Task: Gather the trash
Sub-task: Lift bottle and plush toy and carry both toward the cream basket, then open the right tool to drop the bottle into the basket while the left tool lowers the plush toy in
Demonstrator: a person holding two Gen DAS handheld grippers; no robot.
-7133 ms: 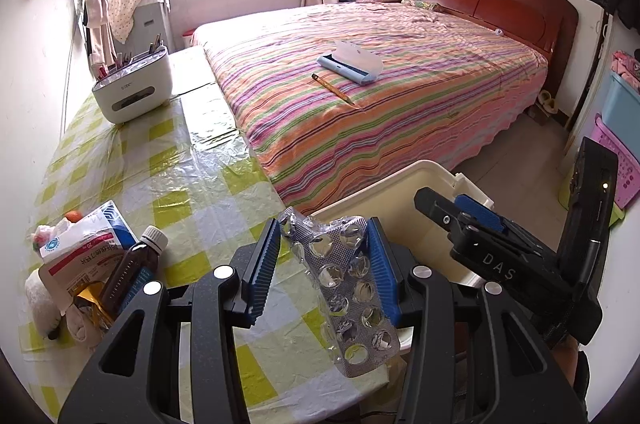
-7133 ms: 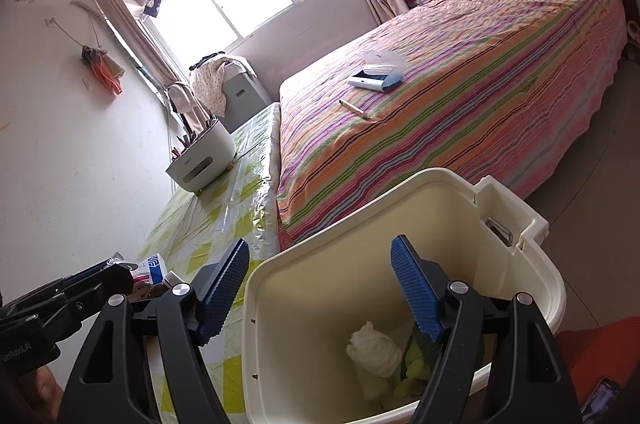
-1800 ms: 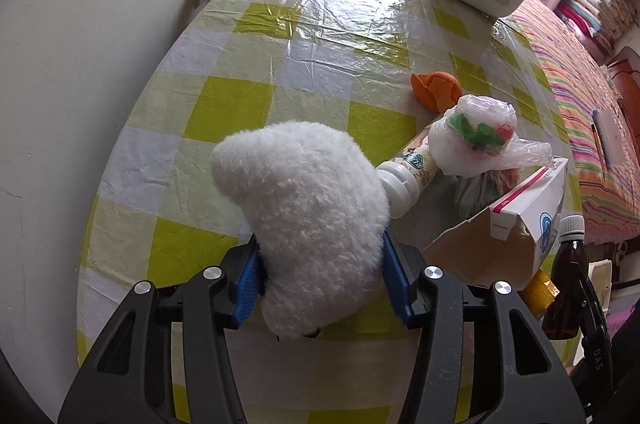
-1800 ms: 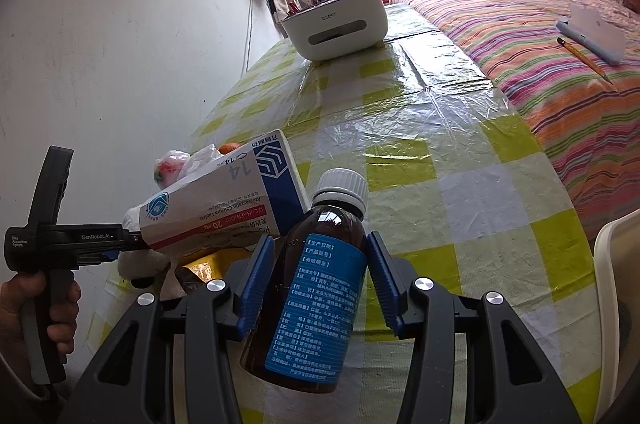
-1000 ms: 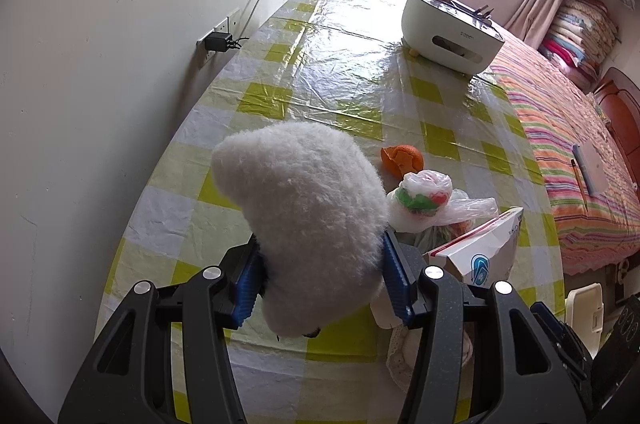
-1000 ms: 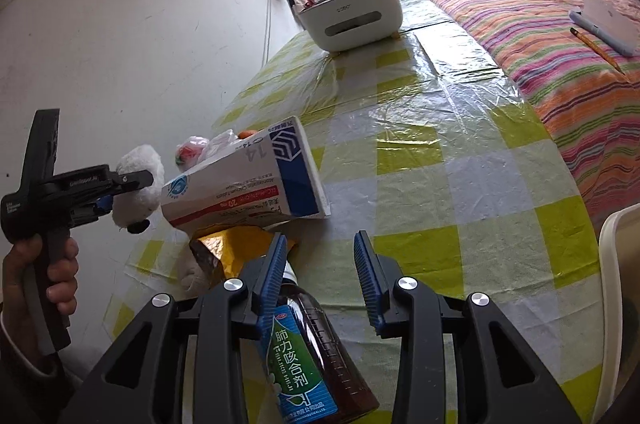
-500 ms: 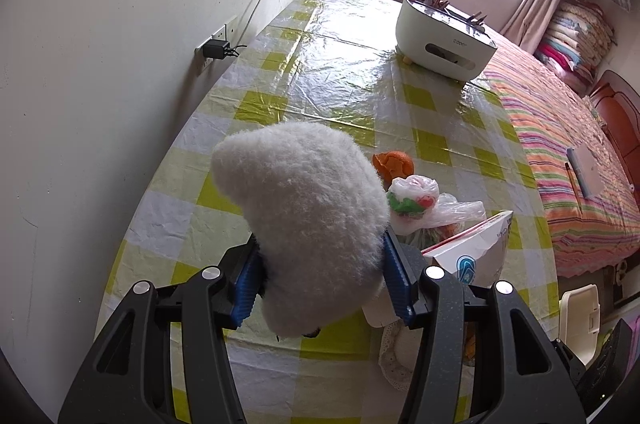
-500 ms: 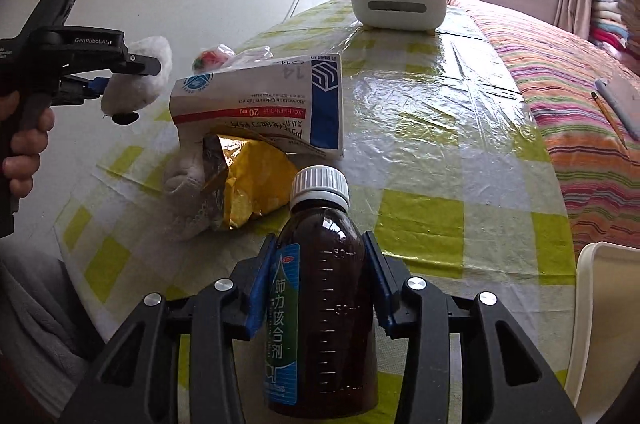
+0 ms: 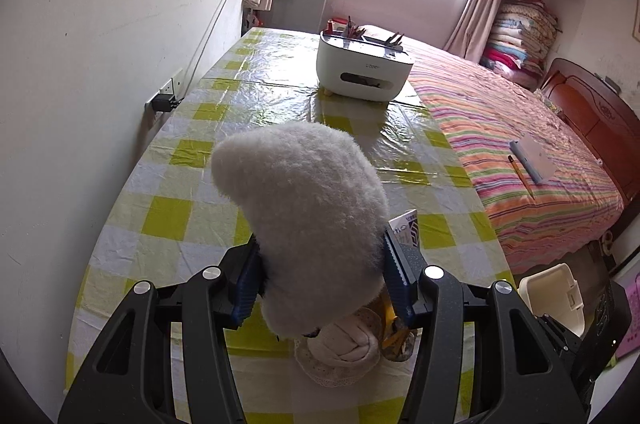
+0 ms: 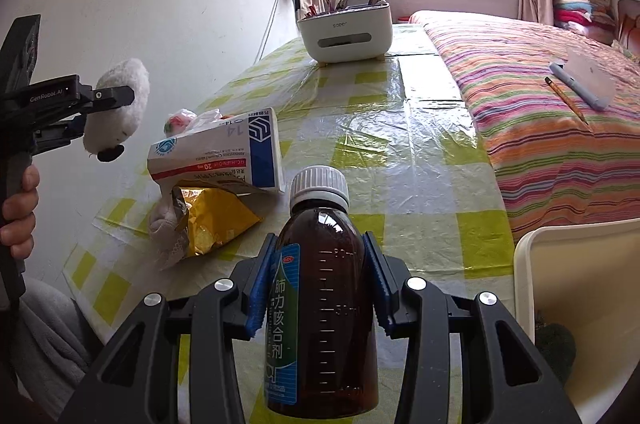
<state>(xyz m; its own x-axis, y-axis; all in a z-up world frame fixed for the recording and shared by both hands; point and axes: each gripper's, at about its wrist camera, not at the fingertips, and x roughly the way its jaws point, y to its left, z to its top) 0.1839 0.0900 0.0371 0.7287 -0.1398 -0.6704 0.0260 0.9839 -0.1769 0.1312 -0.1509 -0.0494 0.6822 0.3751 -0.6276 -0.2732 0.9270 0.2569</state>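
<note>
My left gripper (image 9: 320,284) is shut on a white fluffy plush piece (image 9: 308,216) and holds it above the checked table (image 9: 168,220). The plush also shows in the right wrist view (image 10: 116,107), raised at the left. My right gripper (image 10: 318,288) is shut on a brown syrup bottle (image 10: 324,308) with a white cap, held upright near the table's front edge. A white and blue medicine box (image 10: 224,151), a yellow foil wrapper (image 10: 216,220), a white sock (image 9: 344,348) and a knotted plastic bag (image 10: 184,119) lie on the table.
A cream plastic bin (image 10: 580,304) stands at the table's front right, also in the left wrist view (image 9: 556,292). A white desk organiser (image 9: 360,71) sits at the far end. The striped bed (image 9: 520,151) lies to the right, the wall to the left.
The left gripper has lifted the plush higher and tilted up toward the room. The right gripper stays shut on the bottle and has drawn back toward the table's front edge.
</note>
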